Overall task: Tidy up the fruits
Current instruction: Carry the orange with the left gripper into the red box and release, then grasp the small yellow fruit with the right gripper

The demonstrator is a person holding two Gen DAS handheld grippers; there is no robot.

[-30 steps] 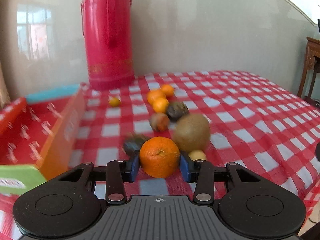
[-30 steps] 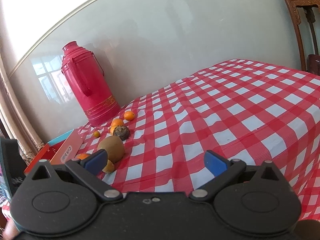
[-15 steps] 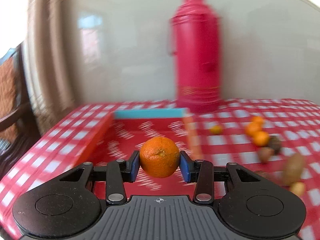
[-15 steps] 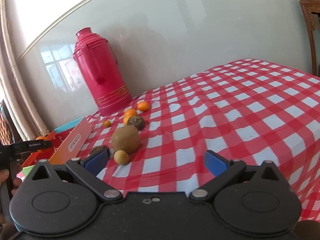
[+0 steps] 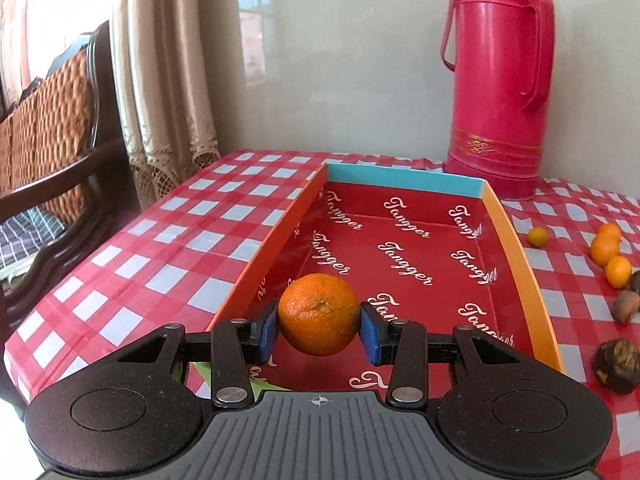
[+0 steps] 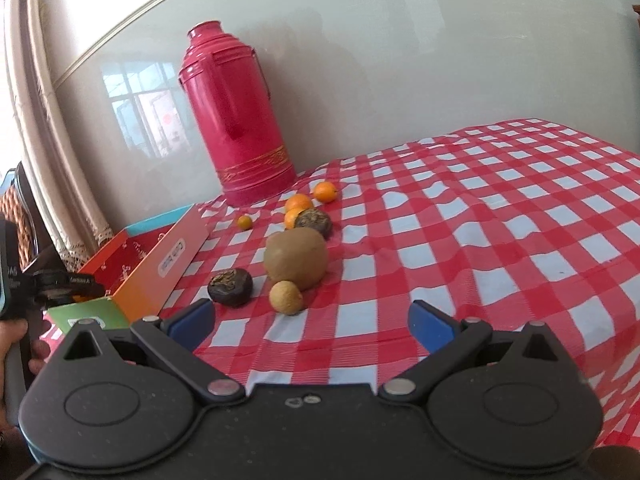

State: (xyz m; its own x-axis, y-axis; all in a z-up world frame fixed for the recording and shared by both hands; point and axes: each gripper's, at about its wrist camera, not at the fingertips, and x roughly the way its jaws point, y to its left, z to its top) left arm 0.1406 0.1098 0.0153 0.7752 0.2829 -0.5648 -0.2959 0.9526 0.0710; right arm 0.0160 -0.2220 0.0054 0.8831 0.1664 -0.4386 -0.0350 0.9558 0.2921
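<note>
Placing step: left gripper (image 5: pixel 319 328) clamping orange (image 5: pixel 319 314) over red box (image 5: pixel 520 256); right gripper (image 6: pixel 310 322) wide, empty; next: lower, release

My table (image 5: pixel 160 240) wears a red-and-white checked cloth and stands against a glossy pale wall (image 5: pixel 340 60) that mirrors a window. Beige curtains (image 5: pixel 160 80) hang at the corner, beside a dark wooden wicker-backed chair (image 5: pixel 52 120).
</note>
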